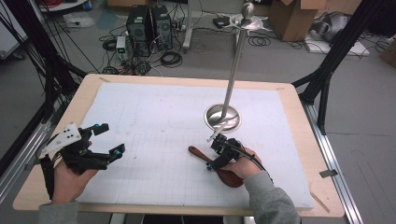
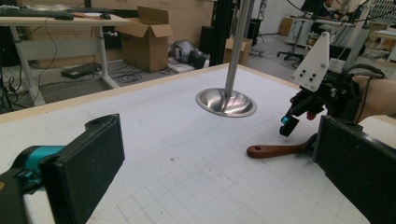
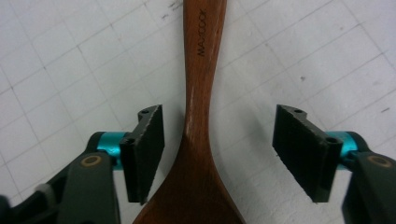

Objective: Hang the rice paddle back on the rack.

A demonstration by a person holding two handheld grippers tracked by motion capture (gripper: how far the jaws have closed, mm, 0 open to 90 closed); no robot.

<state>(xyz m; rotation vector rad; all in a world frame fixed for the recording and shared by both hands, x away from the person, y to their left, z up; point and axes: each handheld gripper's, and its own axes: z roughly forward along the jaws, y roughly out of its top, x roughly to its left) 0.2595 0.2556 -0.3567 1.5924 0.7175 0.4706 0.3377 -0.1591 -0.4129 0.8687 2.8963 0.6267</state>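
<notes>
Lying flat on the white gridded mat [image 1: 154, 121], the wooden spoon [image 1: 219, 169] sits toward the five o'clock part of the table [image 1: 299, 107], its handle end pointing to about ten o'clock and its bowl tucked under the person's right hand [image 1: 245, 165]. The right gripper [image 1: 215, 151] hangs directly over the spoon, pointing down at it. In the right gripper view the spoon [image 3: 198, 140] runs from six o'clock up to twelve o'clock between the two black pads [image 3: 147, 151]; the narrowing neck lies closer to the pad at nine o'clock, while a clear stretch of mat shows between the wood and the pad at three o'clock. The jaws stand apart on both sides of the neck and do not clamp it, so the spoon is straddled, not grasped.

The left gripper [image 1: 109, 140] rests near the eight o'clock edge of the mat, well apart from the spoon, held in the left hand [image 1: 70, 179]. Its jaws are spread wide with nothing between them, as the left gripper view shows.

A metal stand [image 1: 224, 116] with a round dished base and a tall thin pole rises just beyond the right gripper, at about twelve o'clock from it, near but apart from the spoon.
</notes>
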